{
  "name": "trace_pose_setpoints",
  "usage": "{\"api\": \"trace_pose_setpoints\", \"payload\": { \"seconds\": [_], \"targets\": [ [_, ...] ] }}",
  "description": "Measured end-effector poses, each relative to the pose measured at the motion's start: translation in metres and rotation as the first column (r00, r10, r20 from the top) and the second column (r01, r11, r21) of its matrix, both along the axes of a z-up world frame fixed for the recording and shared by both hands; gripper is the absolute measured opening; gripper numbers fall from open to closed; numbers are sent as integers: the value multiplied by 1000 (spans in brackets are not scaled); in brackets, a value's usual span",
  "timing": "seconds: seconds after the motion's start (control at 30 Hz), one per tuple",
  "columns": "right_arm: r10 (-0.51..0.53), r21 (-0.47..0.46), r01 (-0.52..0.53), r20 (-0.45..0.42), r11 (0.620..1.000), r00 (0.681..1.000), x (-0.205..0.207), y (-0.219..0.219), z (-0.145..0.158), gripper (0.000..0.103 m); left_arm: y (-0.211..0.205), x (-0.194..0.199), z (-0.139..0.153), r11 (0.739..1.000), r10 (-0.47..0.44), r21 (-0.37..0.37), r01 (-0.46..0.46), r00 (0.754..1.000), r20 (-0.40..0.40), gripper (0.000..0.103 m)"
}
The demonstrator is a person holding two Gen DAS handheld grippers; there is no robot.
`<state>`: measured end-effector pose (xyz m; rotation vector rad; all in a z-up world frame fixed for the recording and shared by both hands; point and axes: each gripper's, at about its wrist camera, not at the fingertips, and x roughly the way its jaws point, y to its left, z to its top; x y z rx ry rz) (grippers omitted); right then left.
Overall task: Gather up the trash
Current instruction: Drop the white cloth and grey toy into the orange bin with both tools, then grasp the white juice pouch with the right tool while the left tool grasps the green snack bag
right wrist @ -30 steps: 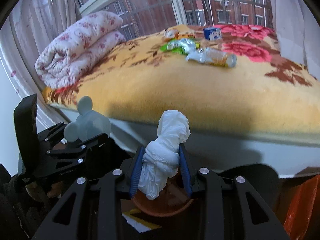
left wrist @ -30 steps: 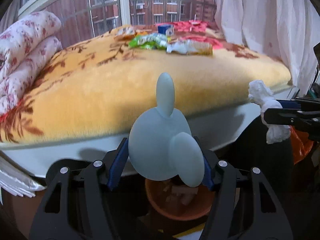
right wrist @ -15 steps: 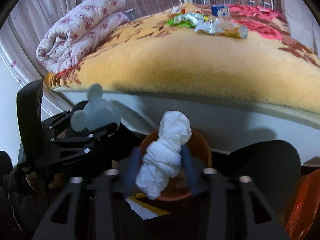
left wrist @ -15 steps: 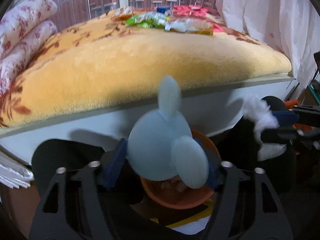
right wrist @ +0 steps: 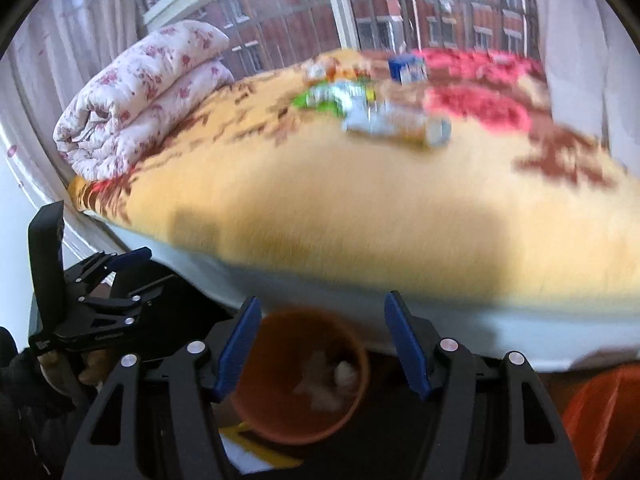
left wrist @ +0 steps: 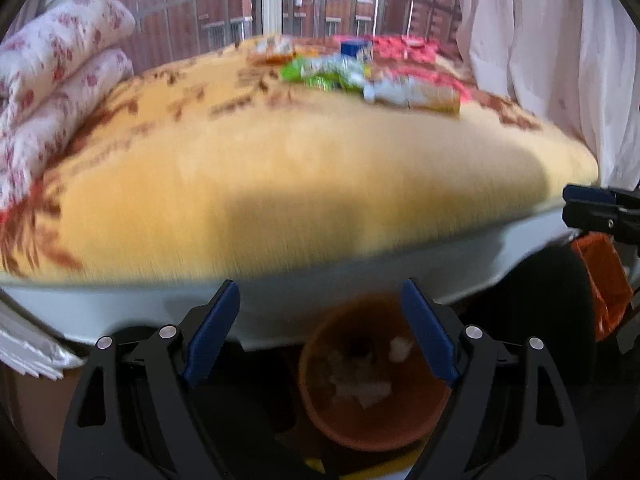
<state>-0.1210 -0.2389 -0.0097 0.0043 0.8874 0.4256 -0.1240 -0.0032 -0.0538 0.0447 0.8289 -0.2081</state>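
An orange bin stands on the floor against the bed's edge, with white scraps lying in it. My left gripper hangs over it, jaws opening and nothing between them. My right gripper hovers over the same bin, wide apart but closing slightly, also empty. On the far part of the yellow blanket lie a green wrapper, a crushed plastic bottle and a small blue carton. The left gripper shows at the left of the right wrist view.
A rolled floral quilt lies on the bed's left side. White curtains hang at the right before a barred window. An orange plastic bag sits on the floor right of the bin. Both views are motion-blurred.
Both grippers opened. The pale blue mouse-shaped piece is gone from the left jaws and the white tissue wad from the right. Both views have swung up over the bed.
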Motion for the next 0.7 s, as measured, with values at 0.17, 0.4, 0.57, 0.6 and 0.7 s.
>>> {"api": "trace_pose_setpoints", "payload": {
  "seconds": [0.17,0.4,0.57,0.6,0.7],
  "targets": [
    [84,-104,-72,117,992,990,70,3,35,66,-2,44,34,999,45,3,-45,994,95,89],
    [210,-201,-192,75,961,975,181,12,30,66,-8,91,46,994,108,-37,-105,990,94,90],
    [275,-286,-274,-37,918,961,229,30,-4,66,-12,104,38,995,99,-2,-100,992,76,90],
    [289,-295,-293,-58,909,955,238,33,-13,66,-12,104,36,995,95,9,-96,993,75,90],
    [312,-348,-315,-66,883,948,253,40,-28,73,-11,109,30,995,90,39,-93,994,69,90]
  ]
}}
